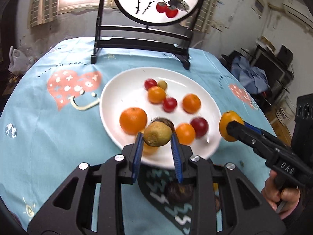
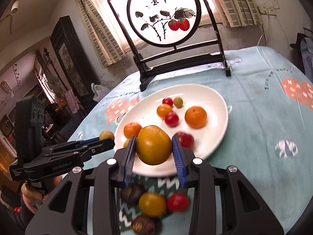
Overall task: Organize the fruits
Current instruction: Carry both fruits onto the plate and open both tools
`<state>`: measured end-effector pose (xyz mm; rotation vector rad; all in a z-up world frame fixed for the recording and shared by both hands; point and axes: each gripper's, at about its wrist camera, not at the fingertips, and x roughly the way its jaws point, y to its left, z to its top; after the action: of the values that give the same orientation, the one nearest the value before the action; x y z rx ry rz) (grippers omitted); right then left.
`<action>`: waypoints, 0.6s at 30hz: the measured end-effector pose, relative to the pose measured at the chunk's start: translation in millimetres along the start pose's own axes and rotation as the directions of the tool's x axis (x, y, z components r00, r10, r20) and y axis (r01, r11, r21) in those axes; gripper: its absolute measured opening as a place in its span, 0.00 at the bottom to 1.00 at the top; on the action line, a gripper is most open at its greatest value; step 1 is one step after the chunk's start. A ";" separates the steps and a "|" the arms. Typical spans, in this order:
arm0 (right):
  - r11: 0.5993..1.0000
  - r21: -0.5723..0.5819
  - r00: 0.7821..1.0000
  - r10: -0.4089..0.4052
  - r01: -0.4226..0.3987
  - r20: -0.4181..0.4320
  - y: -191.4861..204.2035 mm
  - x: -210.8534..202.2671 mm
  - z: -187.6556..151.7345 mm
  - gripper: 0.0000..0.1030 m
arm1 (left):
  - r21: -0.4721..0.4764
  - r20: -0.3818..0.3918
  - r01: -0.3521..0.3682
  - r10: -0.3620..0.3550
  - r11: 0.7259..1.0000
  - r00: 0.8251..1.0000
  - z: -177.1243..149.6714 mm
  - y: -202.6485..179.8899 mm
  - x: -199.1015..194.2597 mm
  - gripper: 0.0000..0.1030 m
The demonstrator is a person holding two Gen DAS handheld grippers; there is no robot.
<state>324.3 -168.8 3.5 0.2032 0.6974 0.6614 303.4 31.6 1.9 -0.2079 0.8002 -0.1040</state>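
My left gripper (image 1: 156, 137) is shut on a brown-green kiwi (image 1: 155, 130), held above the near rim of a white plate (image 1: 121, 90). Several oranges, red fruits and a small green one lie on that plate. At the right of the left wrist view, my right gripper (image 1: 231, 128) is shut on a yellow-orange fruit (image 1: 228, 118). In the right wrist view that orange fruit (image 2: 153, 146) sits between the blue pads of the right gripper (image 2: 154, 138), over the plate's (image 2: 211, 98) near edge. The left gripper (image 2: 108, 141) shows at the left with the kiwi (image 2: 106, 135).
A dark zigzag-patterned mat (image 2: 168, 184) lies near me with two brown fruits, an orange one (image 2: 152, 203) and a red one (image 2: 178, 201) on it. A black-framed round painted screen (image 1: 140, 39) stands behind the plate on the light blue tablecloth (image 1: 49, 127). A hand (image 1: 281, 193) grips the right handle.
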 end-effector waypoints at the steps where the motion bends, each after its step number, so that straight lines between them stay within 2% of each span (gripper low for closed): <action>1: 1.000 0.001 1.000 -0.014 0.014 0.004 -1.3 6.6 4.1 0.36 | -0.006 0.006 -0.006 0.006 1.000 1.000 5.9 1.0 4.9 0.28; 5: 0.999 0.014 0.999 -0.044 0.044 -0.005 -9.6 31.3 14.4 0.36 | -0.009 0.005 -0.030 0.030 1.000 1.000 24.1 2.7 28.0 0.28; 11: 0.999 -0.002 0.998 -0.053 0.052 -0.035 -17.0 50.6 18.7 0.37 | 0.002 -0.024 -0.072 0.072 0.997 0.997 33.9 1.5 57.1 0.29; 12: 0.998 -0.006 0.998 -0.057 0.056 -0.038 -16.9 51.4 18.5 0.38 | -0.002 -0.020 -0.082 0.082 0.997 0.996 34.3 1.2 55.6 0.36; 13: 0.998 -0.004 0.997 -0.060 0.060 -0.039 -16.5 50.2 18.2 0.47 | -0.003 -0.022 -0.095 0.095 0.995 0.995 34.2 -0.1 52.5 0.66; 15: 0.999 0.007 0.998 -0.054 0.054 -0.027 -15.4 42.0 19.6 0.50 | -0.009 0.021 -0.149 0.149 0.989 0.989 32.9 -2.0 38.1 0.81; 18: 0.999 0.005 0.999 -0.044 0.044 -0.005 -10.2 21.2 20.1 0.51 | 0.009 0.039 -0.154 0.153 0.988 0.987 29.5 -4.5 15.6 0.87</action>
<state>354.7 -162.7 3.6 0.1903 0.7065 0.6182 335.4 28.8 11.9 -0.1361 0.7744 0.0406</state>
